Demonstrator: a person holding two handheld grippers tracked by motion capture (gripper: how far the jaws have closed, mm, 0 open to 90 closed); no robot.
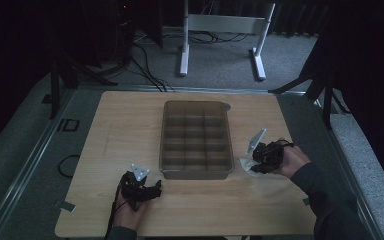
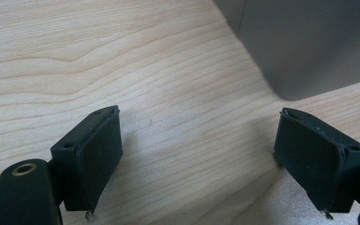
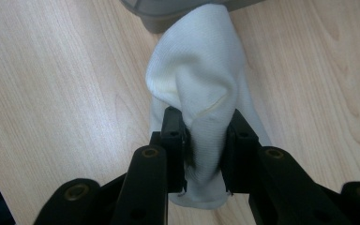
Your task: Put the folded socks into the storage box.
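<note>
High view: wooden tabletop [image 1: 125, 130] with a grey divided tray [image 1: 196, 139] at its middle, compartments in a grid. My left tool [image 1: 152, 190] sits on the tabletop near the tray's near-left corner, my left hand [image 1: 130, 207] behind it. My right tool [image 1: 252, 162] is just beside the tray's near-right corner, my right hand [image 1: 290, 160] on it, dark sleeve [image 1: 325, 195] running off toward the bottom right. White cloth [image 1: 250, 167] shows under the right tool, low on the tabletop. Left gripper view: left tool [image 2: 199, 164] jaws wide apart, nothing between them, bare wood below, tray wall [image 2: 309, 42] at upper right, close but not touching the jaws. Right gripper view: right tool [image 3: 206, 136] clamped on the white cloth [image 3: 199, 79], jaws pinching a bunched fold of ribbed knit fabric; looks like a sock, can't tell for sure. Cloth rises into a hump ahead of the jaws and its far end reaches the tray [image 3: 168, 11] corner at the top edge, touching or overlapping it, can't tell which. Rest of the cloth lies flat on the tabletop under and beside the jaws. Floor past the tabletop has cables [image 1: 145, 70] and a white frame [image 1: 225, 30].
</note>
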